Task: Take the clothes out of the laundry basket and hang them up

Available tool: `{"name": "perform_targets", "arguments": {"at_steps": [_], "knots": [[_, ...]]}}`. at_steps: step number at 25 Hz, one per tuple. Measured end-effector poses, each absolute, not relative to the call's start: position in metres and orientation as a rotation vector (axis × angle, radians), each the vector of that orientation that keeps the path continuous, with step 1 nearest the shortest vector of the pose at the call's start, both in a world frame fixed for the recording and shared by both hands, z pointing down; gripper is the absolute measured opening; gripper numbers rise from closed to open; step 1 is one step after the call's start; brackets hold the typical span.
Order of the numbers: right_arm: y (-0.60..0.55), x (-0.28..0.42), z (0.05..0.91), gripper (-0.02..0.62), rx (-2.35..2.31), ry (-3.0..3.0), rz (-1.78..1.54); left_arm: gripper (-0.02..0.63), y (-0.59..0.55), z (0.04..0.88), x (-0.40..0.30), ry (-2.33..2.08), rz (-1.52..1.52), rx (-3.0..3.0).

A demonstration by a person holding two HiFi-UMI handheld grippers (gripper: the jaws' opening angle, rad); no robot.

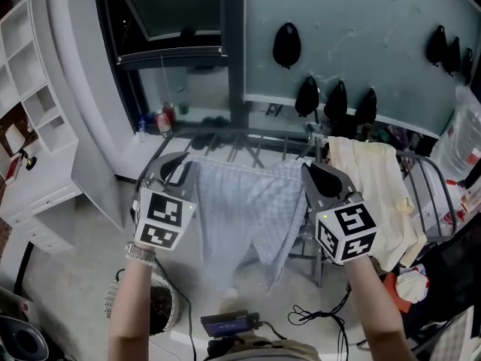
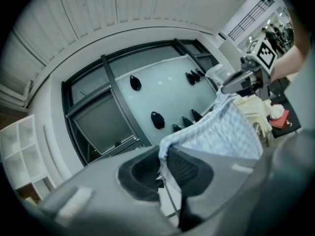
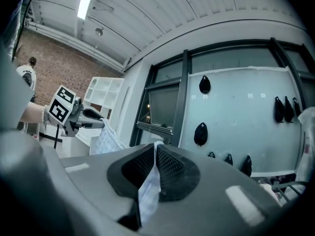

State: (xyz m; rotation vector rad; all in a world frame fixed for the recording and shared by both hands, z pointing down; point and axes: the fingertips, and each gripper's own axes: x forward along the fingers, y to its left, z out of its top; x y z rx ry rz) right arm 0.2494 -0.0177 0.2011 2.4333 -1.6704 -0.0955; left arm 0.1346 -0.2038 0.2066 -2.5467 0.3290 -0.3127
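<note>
So, left gripper (image 1: 174, 173) & right gripper (image 1: 322, 177) each pinch a top corner of the pale blue checked fabric garment (image 1: 240, 209). It's stretched btwn them by the dark metal drying rack (image 1: 432, 190), and a cream cloth (image 1: 372, 175) crowds the right-hand edge.

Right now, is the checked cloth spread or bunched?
Spread: the left tool and right tool each pinch a top corner, and the cloth hangs flat between them.
</note>
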Motion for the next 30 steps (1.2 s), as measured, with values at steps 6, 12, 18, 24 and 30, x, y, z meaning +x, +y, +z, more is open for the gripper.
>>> {"name": "perform_targets", "arguments": {"at_steps": [6, 12, 18, 24, 30], "knots": [[-0.104, 0.316, 0.213, 0.014, 2.446, -1.586, -0.006, 0.035, -0.297, 0.216, 0.216, 0.252, -0.366, -2.563], [-0.170, 0.396, 0.225, 0.014, 2.479, -1.479, 0.060, 0.035, -0.368, 0.232, 0.305, 0.163, -0.409, -2.574], [-0.222, 0.470, 0.234, 0.014, 2.509, -1.389, 0.094, 0.035, -0.420, 0.236, 0.382, 0.111, -0.407, -2.580], [-0.262, 0.532, 0.232, 0.014, 2.516, -1.343, 0.091, 0.035, -0.460, 0.235, 0.445, 0.097, -0.403, -2.604], [-0.288, 0.581, 0.234, 0.014, 2.477, -1.298, 0.074, 0.035, -0.486, 0.233, 0.501, 0.073, -0.372, -2.574]]}}
